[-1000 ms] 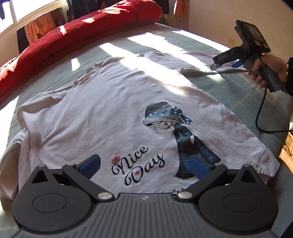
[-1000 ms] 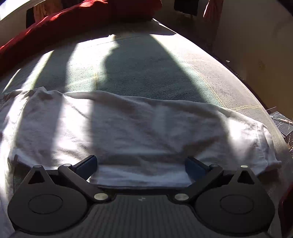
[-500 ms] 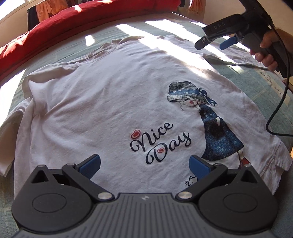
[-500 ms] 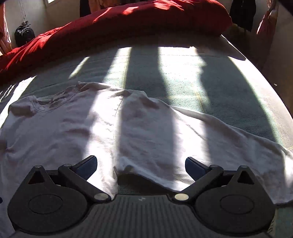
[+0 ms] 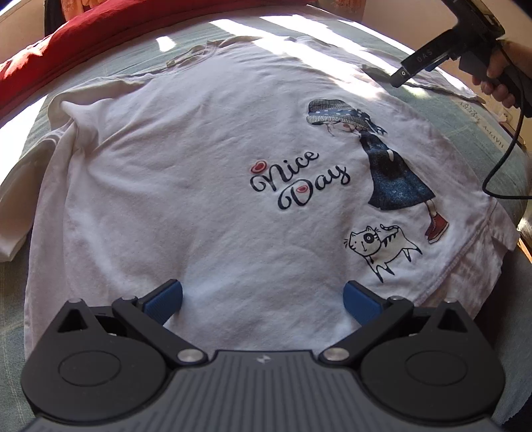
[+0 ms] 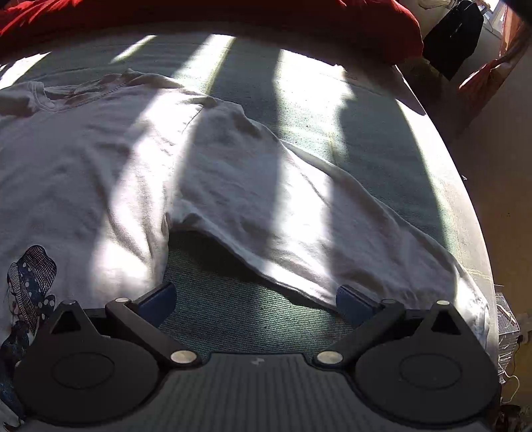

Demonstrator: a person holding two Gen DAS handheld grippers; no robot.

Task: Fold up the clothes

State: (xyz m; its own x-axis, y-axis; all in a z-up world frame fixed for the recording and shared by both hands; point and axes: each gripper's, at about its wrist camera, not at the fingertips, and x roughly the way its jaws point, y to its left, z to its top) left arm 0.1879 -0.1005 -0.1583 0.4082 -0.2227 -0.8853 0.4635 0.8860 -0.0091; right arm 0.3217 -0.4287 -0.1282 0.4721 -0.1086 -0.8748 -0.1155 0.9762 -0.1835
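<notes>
A white long-sleeved T-shirt (image 5: 186,186) lies flat, face up, on a green bed cover, printed with "Nice Day", a girl in a blue hat and a cat. My left gripper (image 5: 262,297) is open above the shirt's lower body, nothing between its blue pads. The other gripper (image 5: 419,64) shows at the top right of the left wrist view, held in a hand over the far sleeve. In the right wrist view the shirt (image 6: 83,159) spreads left and its sleeve (image 6: 299,206) runs right. My right gripper (image 6: 256,300) is open over bare cover just below the sleeve.
A red quilt (image 5: 66,40) is bunched along the far side of the bed, also the red quilt (image 6: 232,13) in the right wrist view. The green cover (image 6: 382,133) extends beyond the sleeve to the bed's right edge. A black cable (image 5: 502,159) hangs from the other gripper.
My left gripper has pulled back toward the hem, bringing the cat print into view. My right gripper has swung left from the sleeve's end toward the armpit. Both stay open.
</notes>
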